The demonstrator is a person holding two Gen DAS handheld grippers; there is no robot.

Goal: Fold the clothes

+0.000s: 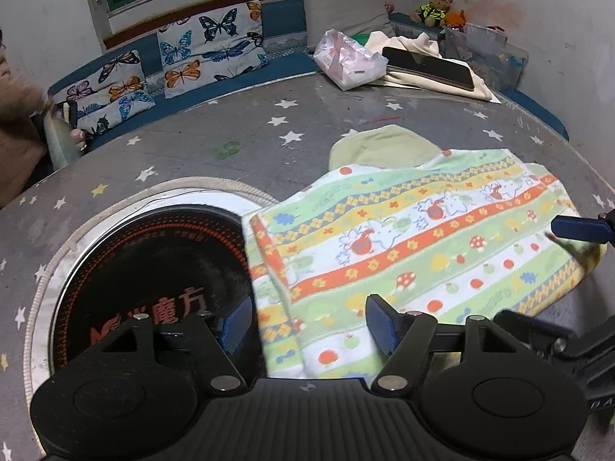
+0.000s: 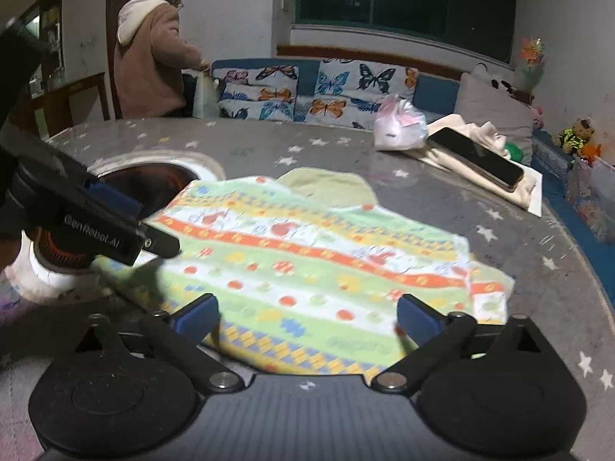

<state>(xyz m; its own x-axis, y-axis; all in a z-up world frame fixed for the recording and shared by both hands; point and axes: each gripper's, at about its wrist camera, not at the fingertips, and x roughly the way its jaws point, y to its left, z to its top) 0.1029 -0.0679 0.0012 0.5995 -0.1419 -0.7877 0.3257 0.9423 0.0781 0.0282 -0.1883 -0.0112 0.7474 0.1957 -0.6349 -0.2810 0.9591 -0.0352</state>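
A small striped child's garment (image 1: 423, 238) with mushrooms and apples lies flat on the grey star-print table (image 1: 230, 130); a plain green part (image 1: 380, 148) sticks out at its far edge. It also shows in the right wrist view (image 2: 315, 253). My left gripper (image 1: 309, 324) is open, its jaws standing over the garment's near left edge. My right gripper (image 2: 307, 319) is open over the garment's near hem. The left gripper shows in the right wrist view (image 2: 127, 226), and a blue finger of the right gripper shows at the right in the left wrist view (image 1: 580, 228).
A round black induction hob (image 1: 150, 284) is set into the table beside the garment's left edge. At the far side lie a pink plastic bag (image 1: 346, 59), folded cream cloth (image 1: 434, 77) and a phone (image 1: 430, 67). A person (image 2: 150, 57) stands by the butterfly cushions (image 2: 307, 88).
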